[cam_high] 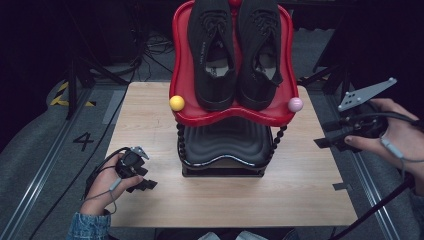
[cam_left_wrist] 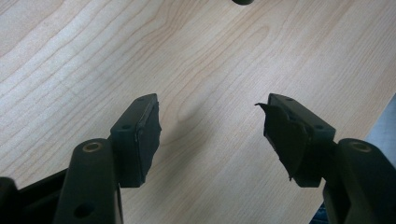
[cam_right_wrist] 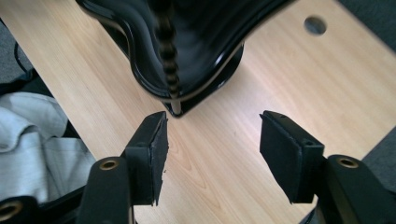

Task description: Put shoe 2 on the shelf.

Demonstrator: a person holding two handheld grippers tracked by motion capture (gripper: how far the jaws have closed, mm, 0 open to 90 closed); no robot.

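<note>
A pair of black lace-up shoes (cam_high: 235, 45) lies side by side on the red upper tray (cam_high: 182, 75) of a two-tier rack. Its black lower tray (cam_high: 225, 142) holds nothing. The rack stands at the middle of a wooden table (cam_high: 150, 120). My left gripper (cam_high: 148, 178) hovers low over the table's near left part, left of the rack; its jaws (cam_left_wrist: 212, 100) stand open over bare wood. My right gripper (cam_high: 322, 134) is at the table's right edge, pointing toward the rack. It is open (cam_right_wrist: 214, 115), with the black tray (cam_right_wrist: 201, 42) and a beaded post (cam_right_wrist: 168, 51) just beyond.
A yellow ball (cam_high: 176, 103) and a pink ball (cam_high: 295, 104) cap the red tray's front corners. A round hole (cam_right_wrist: 315, 25) is cut in the tabletop. Pale cloth (cam_right_wrist: 32, 140) lies past the table's near edge. Floor rails and cables run on both sides.
</note>
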